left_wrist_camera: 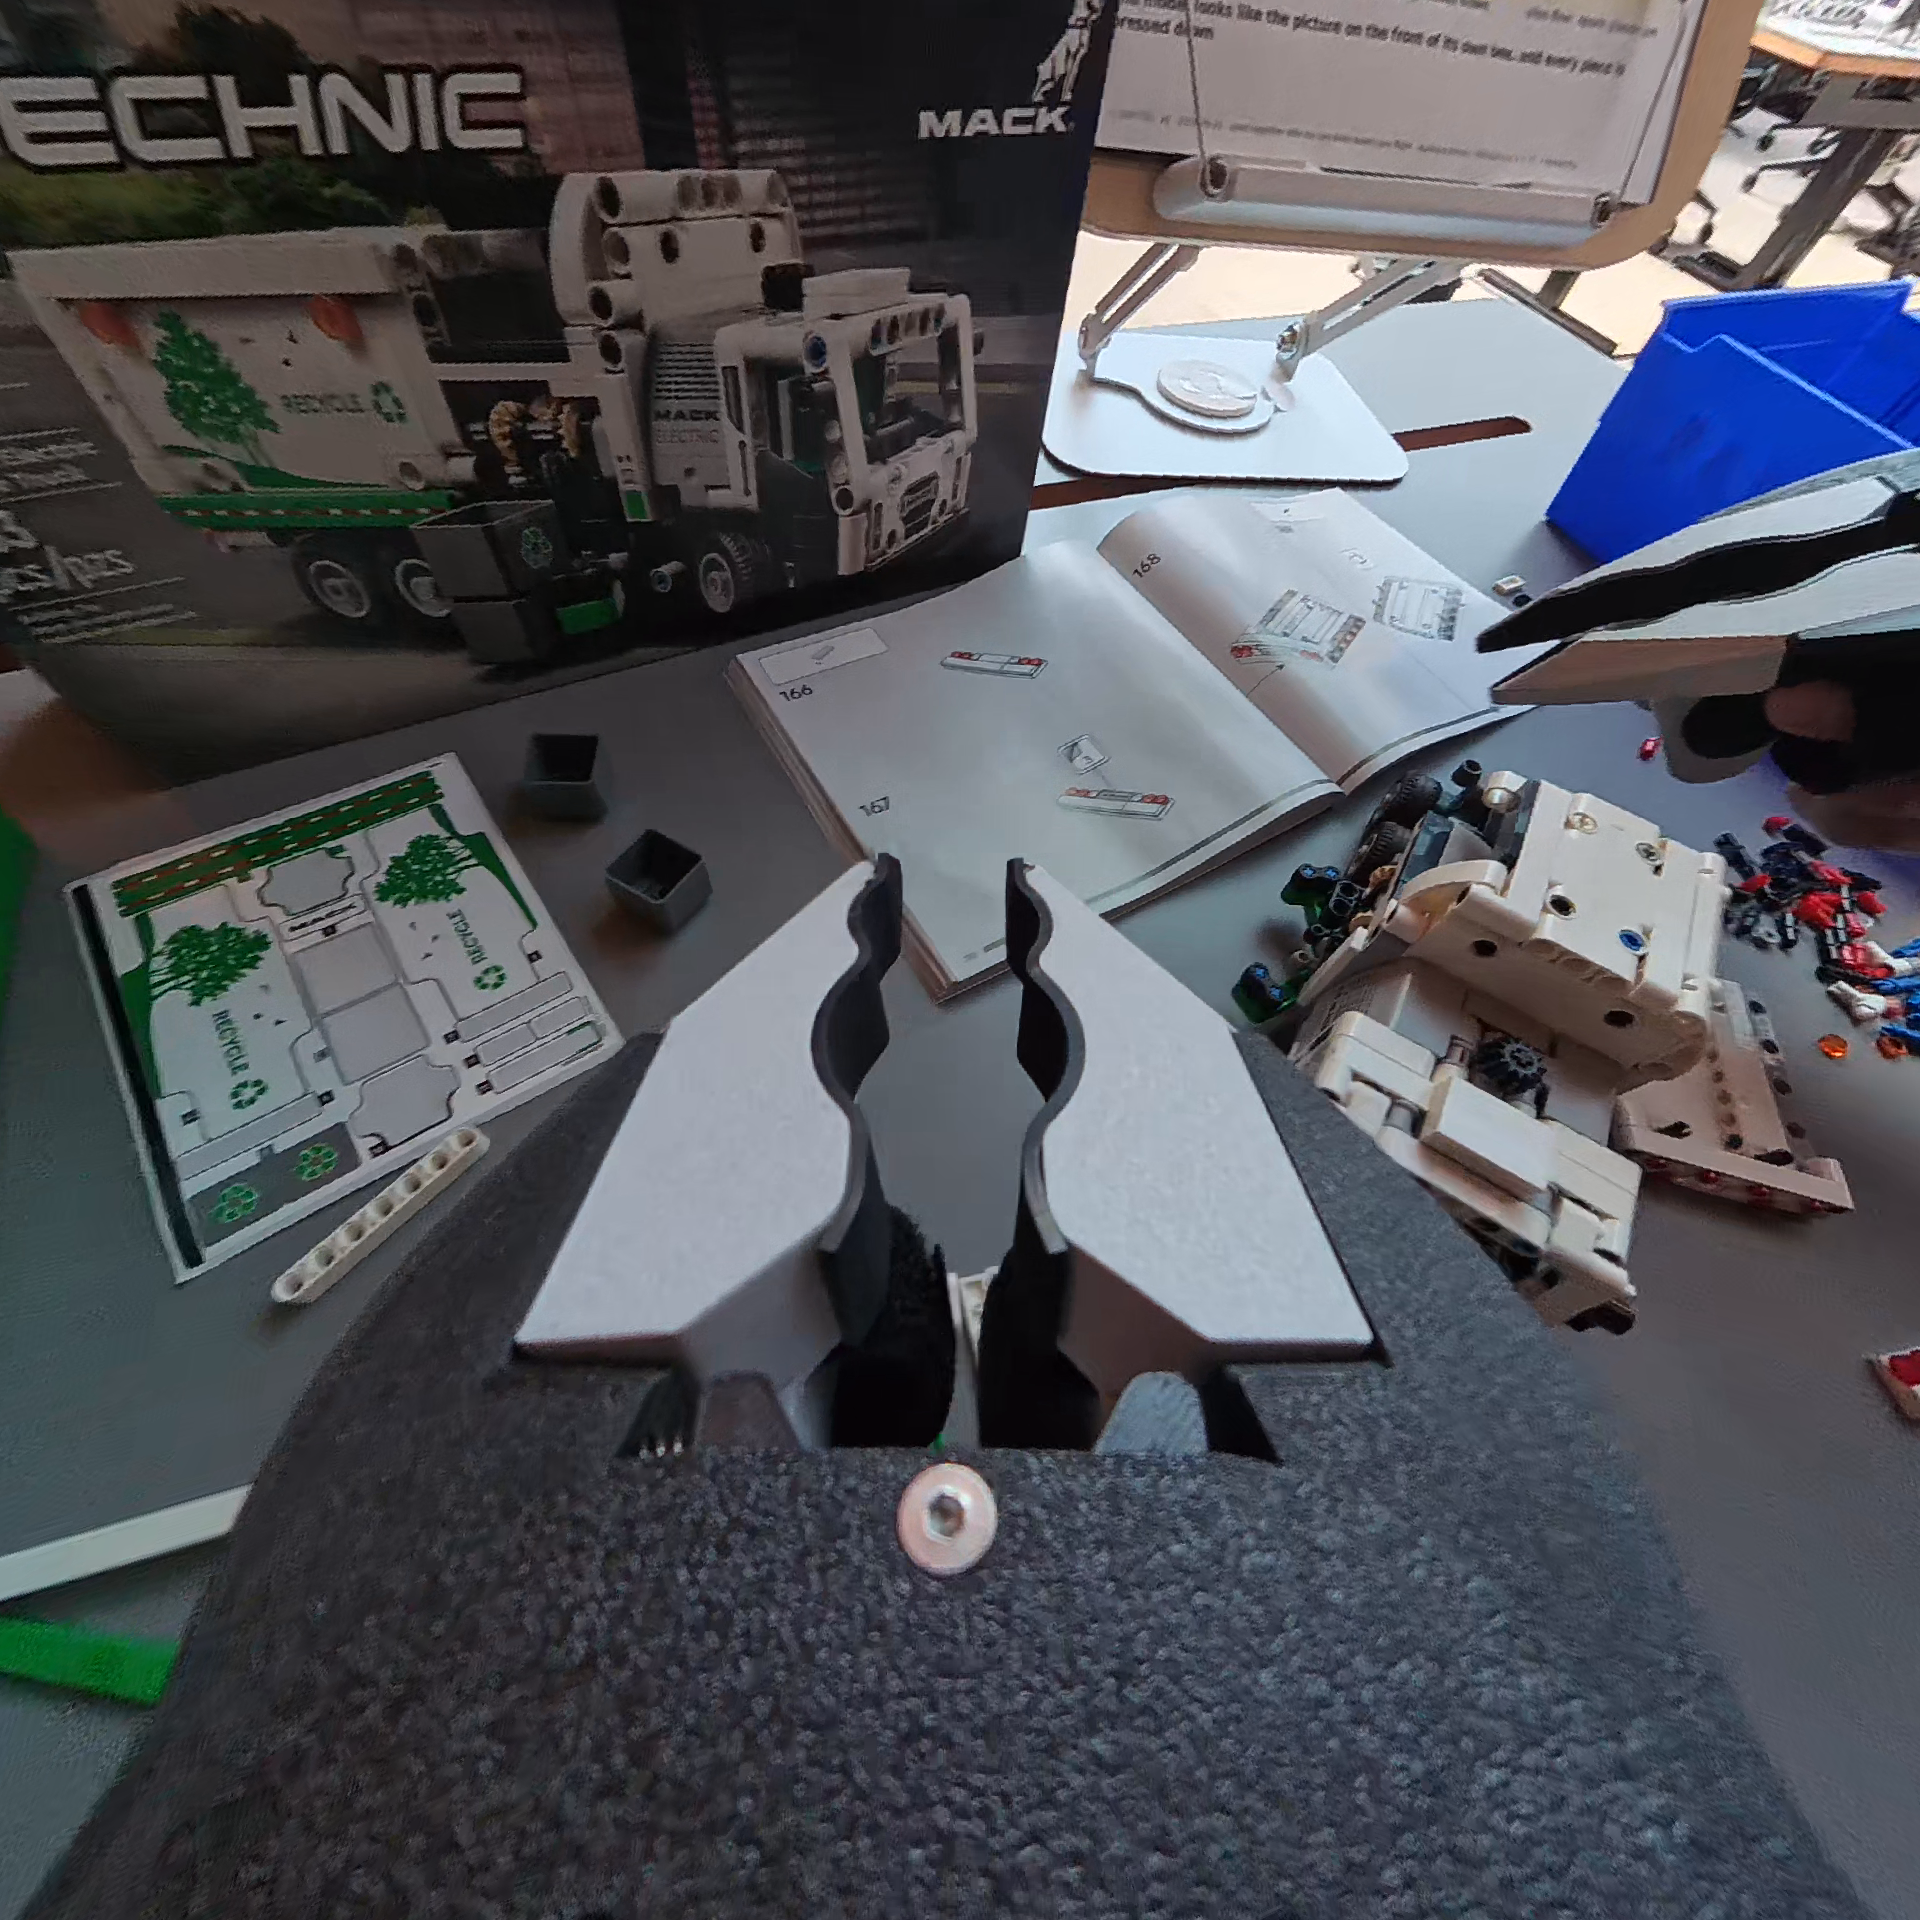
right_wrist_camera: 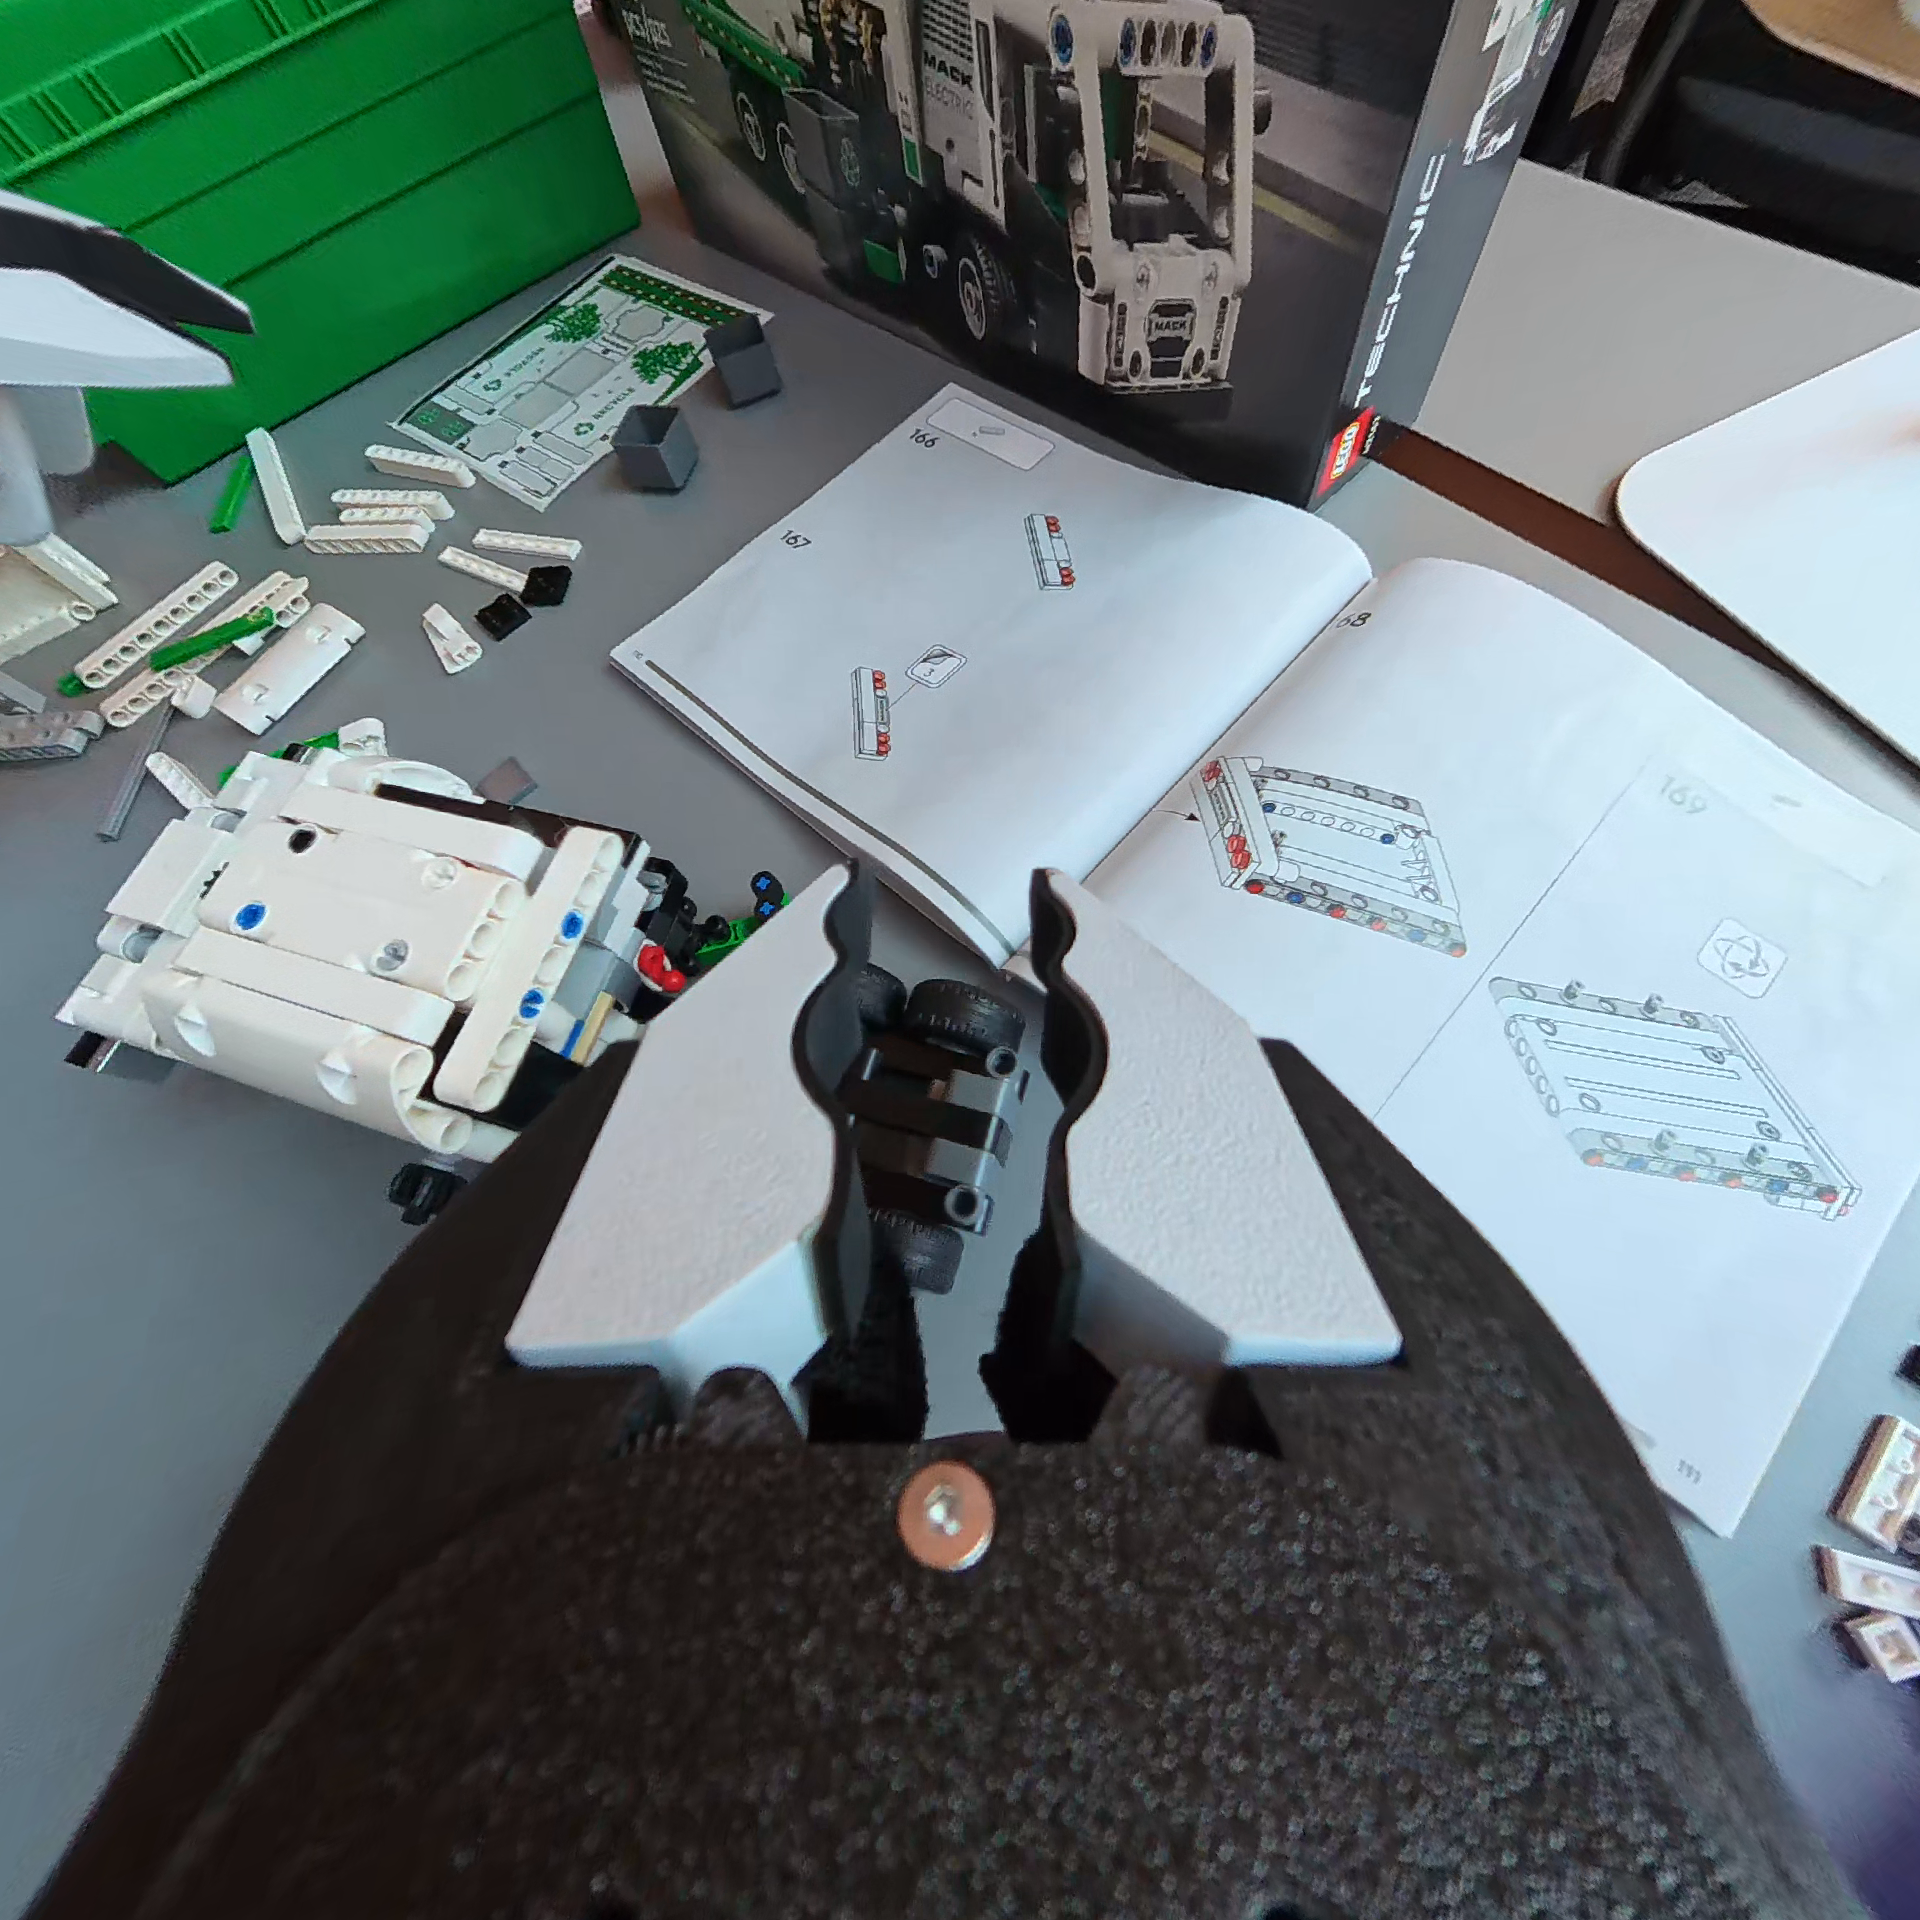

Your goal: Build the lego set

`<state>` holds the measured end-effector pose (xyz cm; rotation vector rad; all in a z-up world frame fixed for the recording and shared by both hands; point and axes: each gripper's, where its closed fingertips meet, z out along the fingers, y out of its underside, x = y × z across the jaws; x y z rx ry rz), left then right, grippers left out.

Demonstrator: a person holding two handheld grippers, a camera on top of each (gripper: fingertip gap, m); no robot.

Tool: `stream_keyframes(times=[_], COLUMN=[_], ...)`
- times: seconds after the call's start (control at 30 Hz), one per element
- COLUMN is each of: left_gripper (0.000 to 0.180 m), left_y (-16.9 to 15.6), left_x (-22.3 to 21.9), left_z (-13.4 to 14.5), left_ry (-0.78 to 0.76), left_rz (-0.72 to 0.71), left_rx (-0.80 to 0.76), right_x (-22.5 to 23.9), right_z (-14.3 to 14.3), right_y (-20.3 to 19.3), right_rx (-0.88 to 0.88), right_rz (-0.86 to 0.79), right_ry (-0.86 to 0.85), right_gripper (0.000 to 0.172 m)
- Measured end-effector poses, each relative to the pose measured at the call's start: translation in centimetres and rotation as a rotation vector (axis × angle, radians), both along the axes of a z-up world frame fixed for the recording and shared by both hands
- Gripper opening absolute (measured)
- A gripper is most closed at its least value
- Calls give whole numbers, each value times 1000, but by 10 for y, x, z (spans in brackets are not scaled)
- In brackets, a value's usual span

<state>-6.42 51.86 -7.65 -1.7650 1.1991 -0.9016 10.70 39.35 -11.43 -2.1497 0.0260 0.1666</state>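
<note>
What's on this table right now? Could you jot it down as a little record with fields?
Surface: grey table
Left gripper: jaws apart, nothing between its tips, above the open instruction booklet
Right gripper: jaws apart, above the wheeled end of a part-built white brick truck
Standing behind: toy set box
Flat nearby: sticker sheet, two small grey bins
Containers: green bin, blue bin

Two close downward wrist views (shared booklet [left_wrist_camera: 1049,727])
</note>
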Motion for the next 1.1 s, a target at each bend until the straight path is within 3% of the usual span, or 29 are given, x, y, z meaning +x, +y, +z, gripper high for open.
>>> stream_keyframes(times=[0.23, 0.53, 0.63, 0.77, 0.97, 1.1], left_gripper=[18, 18, 18, 16, 14, 14], left_y=[-4, -14, -34, -70, -131, -156], left_x=[-44, -103, -96, -74, -46, -34], left_z=[2, 6, 7, -4, -15, -19], left_ry=[38, 32, -3, -34, -119, -119], left_rz=[94, 199, 145, 23, -171, -236], left_rx=[-8, -3, -2, 16, 21, 57], right_x=[-18, -12, 3, 27, 26, 9], right_z=[1, 18, 33, 46, 13, -26], right_y=[-17, -51, -82, -152, -247, -260], right_rx=[33, 92, 110, 108, -16, -109], right_rz=[1, -41, -108, -248, -320, -294], right_ry=[89, 9, -42, -118, -129, -42], right_gripper=[27, 27, 27, 27, 25, 26])
